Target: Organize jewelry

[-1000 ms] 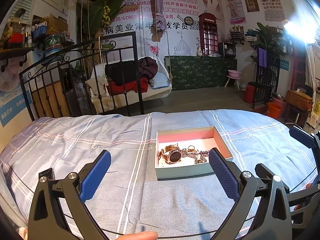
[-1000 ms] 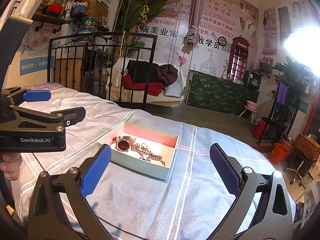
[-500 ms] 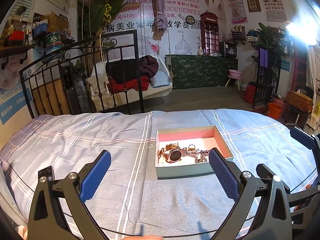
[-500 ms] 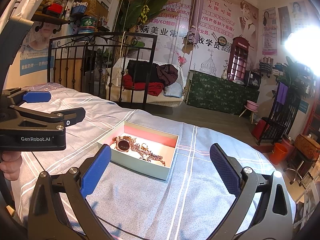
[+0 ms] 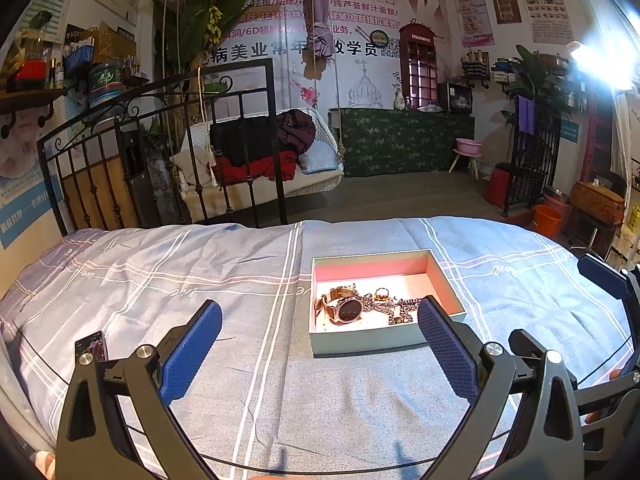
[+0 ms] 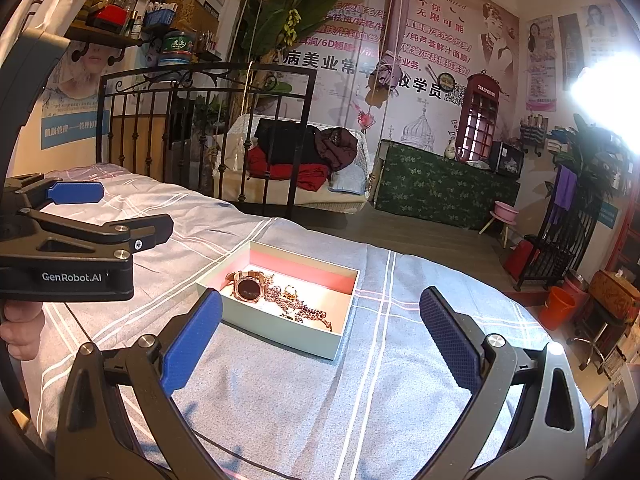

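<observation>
A shallow pale-green box (image 5: 360, 343) (image 6: 280, 330) with a pink inside lies on the blue checked bedspread (image 5: 180, 280). In it are a rose-gold watch (image 5: 347, 309) (image 6: 249, 288), a ring (image 5: 382, 292) (image 6: 289, 290) and a tangled chain (image 5: 400, 306) (image 6: 308, 312). My left gripper (image 5: 318, 322) hangs open just before the box, with nothing between its blue pads. My right gripper (image 6: 320, 312) is open too, near the box's right side, holding nothing. The left gripper's body (image 6: 72, 256) shows at the left of the right wrist view, held by a hand (image 6: 20, 332).
A phone (image 5: 93, 345) lies on the bedspread at the left. A black iron bedstead (image 5: 160, 152) stands behind the bed, with a hanging swing seat piled with clothes (image 5: 260, 156) beyond. The bed's far edge drops to a wooden floor (image 5: 400, 196).
Hardly anything has moved. The left view has tipped very slightly, the box staying in the same place between the fingers. Both grippers stay open.
</observation>
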Available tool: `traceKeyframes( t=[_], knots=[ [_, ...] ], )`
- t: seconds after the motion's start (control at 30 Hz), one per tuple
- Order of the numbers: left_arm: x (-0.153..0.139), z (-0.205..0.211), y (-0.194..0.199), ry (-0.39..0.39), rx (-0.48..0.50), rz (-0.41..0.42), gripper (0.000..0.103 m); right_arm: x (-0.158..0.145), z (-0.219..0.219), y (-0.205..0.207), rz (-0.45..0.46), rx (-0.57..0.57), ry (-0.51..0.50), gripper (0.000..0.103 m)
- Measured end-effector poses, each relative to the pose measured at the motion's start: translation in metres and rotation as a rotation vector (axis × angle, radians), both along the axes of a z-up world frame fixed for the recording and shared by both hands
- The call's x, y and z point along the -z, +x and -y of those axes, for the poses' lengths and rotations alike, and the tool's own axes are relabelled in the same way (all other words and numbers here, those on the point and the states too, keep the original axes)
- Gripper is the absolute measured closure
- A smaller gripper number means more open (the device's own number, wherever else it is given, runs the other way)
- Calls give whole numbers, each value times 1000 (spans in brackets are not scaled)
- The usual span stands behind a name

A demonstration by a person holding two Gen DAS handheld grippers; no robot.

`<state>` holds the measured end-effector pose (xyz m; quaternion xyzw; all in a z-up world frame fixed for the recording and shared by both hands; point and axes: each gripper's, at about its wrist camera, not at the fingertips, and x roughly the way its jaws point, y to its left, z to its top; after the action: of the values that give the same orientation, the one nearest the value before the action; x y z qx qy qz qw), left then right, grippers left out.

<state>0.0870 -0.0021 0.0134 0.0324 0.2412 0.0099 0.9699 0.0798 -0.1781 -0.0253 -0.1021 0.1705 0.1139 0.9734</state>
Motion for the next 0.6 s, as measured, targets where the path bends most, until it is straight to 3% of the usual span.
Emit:
traceKeyframes(
  t=[0.6],
  knots=[
    [0,1,-2,-6,4,5,6,-1,-1,-1,1,-1,-2,6]
  ],
)
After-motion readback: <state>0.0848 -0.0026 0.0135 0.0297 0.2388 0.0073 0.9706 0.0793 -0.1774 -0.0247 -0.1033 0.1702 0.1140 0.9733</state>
